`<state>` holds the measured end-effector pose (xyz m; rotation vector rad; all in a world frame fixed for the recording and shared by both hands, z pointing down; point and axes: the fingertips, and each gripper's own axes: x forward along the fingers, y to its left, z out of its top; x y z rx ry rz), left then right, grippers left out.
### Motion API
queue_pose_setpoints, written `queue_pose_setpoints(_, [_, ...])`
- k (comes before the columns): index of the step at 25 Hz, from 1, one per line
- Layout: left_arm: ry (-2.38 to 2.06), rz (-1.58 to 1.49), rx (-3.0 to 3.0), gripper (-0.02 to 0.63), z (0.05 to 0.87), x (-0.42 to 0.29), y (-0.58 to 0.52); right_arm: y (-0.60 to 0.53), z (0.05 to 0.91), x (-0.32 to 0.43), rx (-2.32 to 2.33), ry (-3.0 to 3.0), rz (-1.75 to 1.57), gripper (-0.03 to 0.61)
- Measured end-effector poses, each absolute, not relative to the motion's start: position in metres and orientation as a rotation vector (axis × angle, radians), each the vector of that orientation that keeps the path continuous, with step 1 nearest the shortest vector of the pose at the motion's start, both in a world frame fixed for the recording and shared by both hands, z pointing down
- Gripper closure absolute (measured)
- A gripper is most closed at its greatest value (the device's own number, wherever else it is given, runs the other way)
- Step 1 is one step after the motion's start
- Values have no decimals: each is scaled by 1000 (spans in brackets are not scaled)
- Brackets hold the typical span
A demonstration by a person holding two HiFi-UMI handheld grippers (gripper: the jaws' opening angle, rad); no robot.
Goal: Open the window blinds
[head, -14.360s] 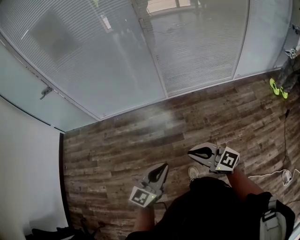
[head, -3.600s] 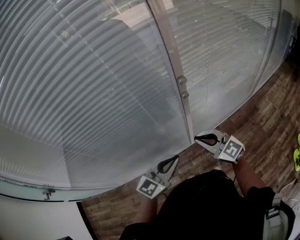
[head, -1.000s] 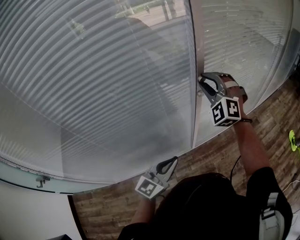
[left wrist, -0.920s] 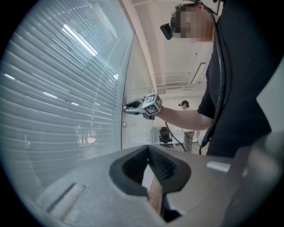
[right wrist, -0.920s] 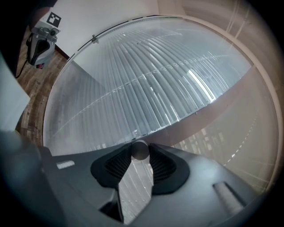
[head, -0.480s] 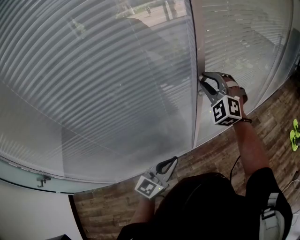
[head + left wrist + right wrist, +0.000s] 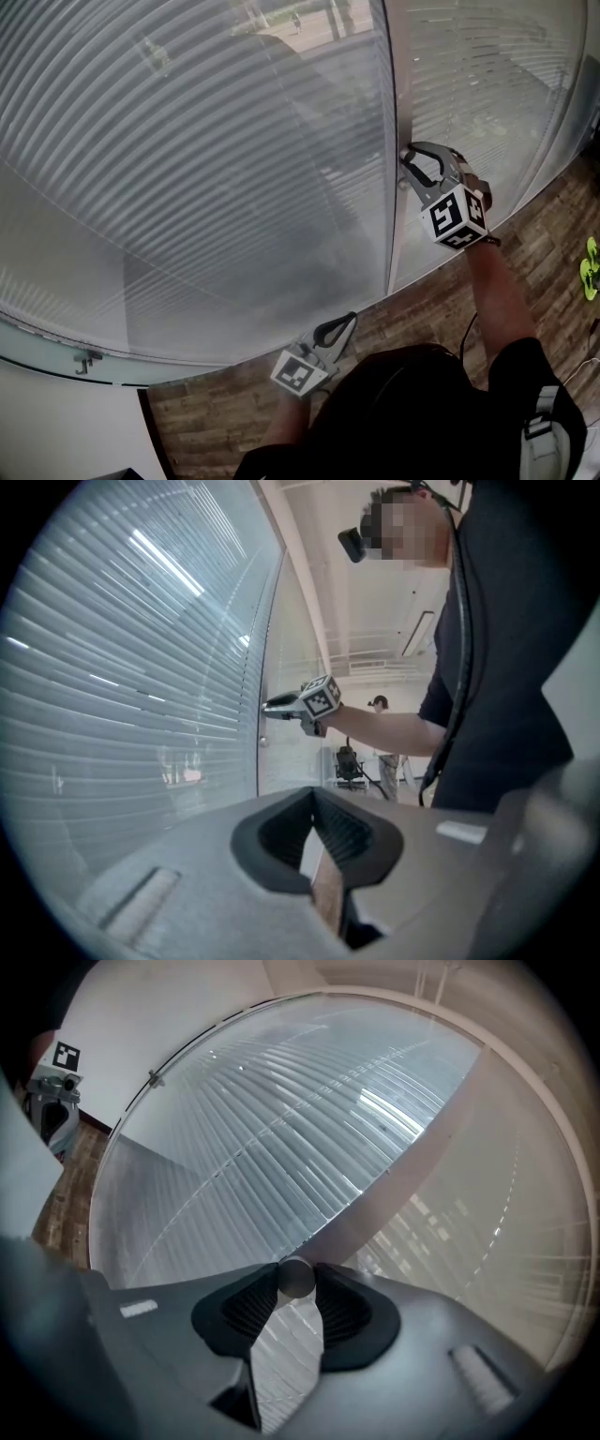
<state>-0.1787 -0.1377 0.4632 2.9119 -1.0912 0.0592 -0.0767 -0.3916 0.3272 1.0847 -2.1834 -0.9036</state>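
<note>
Grey slatted blinds [image 7: 187, 169] hang behind curved glass panels, and a second panel of blinds [image 7: 487, 84] lies to the right of a pale upright frame post [image 7: 398, 103]. A small round metal knob [image 7: 296, 1277] sticks out of that post. My right gripper [image 7: 410, 156] is held level against the post with its jaws shut on the knob, which fills the gap between the pads. In the left gripper view the right gripper [image 7: 272, 705] touches the post at arm's length. My left gripper [image 7: 343, 324] hangs low near my body, shut and holding nothing.
Wood-plank floor [image 7: 534, 234] runs along the foot of the glass at the right, with a yellow-green shoe [image 7: 591, 267] at the edge. A small metal bracket [image 7: 84, 358] sits on the sill at lower left. A chair [image 7: 347, 761] and a distant person [image 7: 380, 705] stand beyond.
My right gripper has rolled about its own axis while gripping the knob, so its marker cube shows a different tilt. The left gripper has stayed where it was.
</note>
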Motion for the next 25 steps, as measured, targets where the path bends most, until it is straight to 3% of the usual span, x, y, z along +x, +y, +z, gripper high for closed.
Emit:
queue_pose_setpoints(17, [-1076, 78, 2893, 609, 470, -181, -132, -397, 326, -72, 1248, -2503, -517, 455])
queue_pose_setpoints(25, [-1056, 78, 2900, 609, 471, -180, -130, -402, 328, -65, 1375, -2706, -176, 454])
